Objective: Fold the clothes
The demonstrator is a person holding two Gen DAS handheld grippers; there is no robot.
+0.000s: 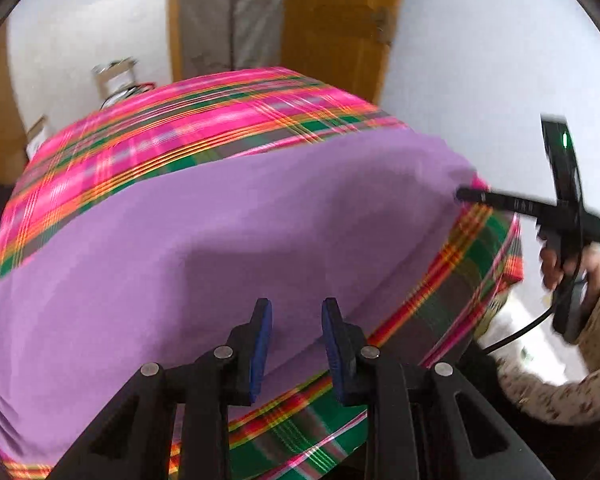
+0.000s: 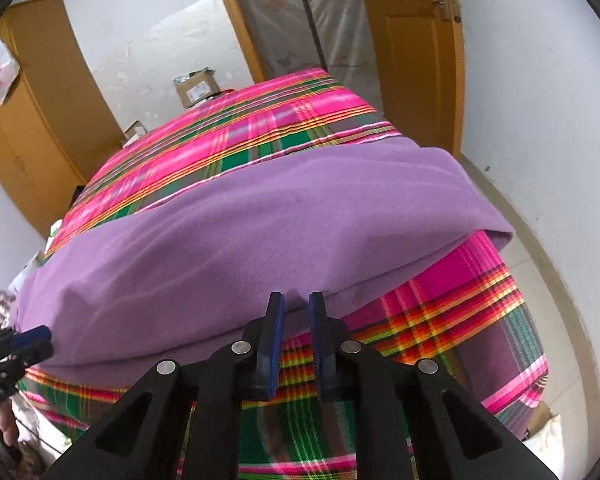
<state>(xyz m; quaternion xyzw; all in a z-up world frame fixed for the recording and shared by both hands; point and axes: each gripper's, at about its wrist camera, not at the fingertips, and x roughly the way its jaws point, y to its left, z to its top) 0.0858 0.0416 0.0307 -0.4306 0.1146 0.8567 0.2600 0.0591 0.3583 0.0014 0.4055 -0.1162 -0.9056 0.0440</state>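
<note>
A purple fleece cloth lies spread across a table covered with a pink, green and orange plaid cloth. It also shows in the right wrist view. My left gripper is open over the cloth's near edge, with nothing between its blue pads. My right gripper is open with a narrow gap just above the cloth's near edge. The right gripper also shows in the left wrist view at the cloth's right corner. The left gripper shows at the cloth's left end.
A wooden door and a plastic-covered doorway stand behind the table. Cardboard boxes sit at the far left near a wooden cabinet. White walls and floor run along the right table edge.
</note>
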